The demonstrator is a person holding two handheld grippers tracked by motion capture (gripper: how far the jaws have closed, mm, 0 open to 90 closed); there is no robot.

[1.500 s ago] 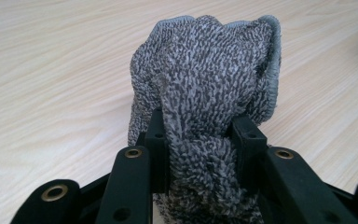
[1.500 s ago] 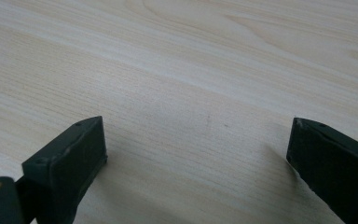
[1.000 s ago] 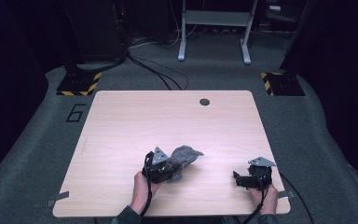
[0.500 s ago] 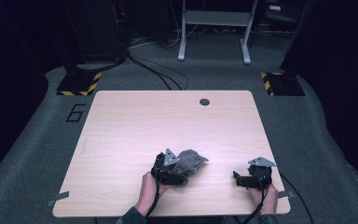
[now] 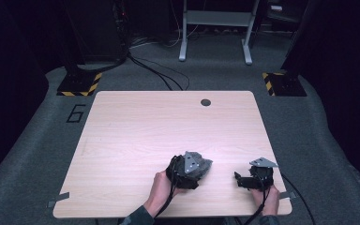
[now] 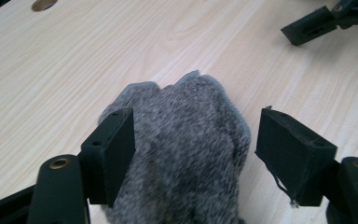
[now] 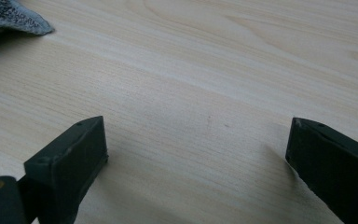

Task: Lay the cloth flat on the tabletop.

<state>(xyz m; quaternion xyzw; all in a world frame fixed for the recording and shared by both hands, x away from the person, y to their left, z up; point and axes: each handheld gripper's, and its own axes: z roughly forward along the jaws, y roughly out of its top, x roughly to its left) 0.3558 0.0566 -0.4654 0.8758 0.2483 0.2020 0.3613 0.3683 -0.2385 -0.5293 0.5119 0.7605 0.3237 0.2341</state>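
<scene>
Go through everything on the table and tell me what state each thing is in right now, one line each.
Grey cloth: crumpled in a heap on the table, between the left tool's jaws, a gap at one jaw.
Left tool: open, jaws just opened off the cloth.
Right tool: open, nothing between its jaws.
Table: bare wood around the cloth.

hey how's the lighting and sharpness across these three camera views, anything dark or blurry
High view: the table is evenly lit, the room around it very dark, the picture slightly soft. Left gripper view: bright, the grey fuzzy cloth looks soft and close, the wood grain sharper farther off. Right gripper view: the jaws of the right hand-held gripper cast soft shadows on the wood; no glare.
</scene>
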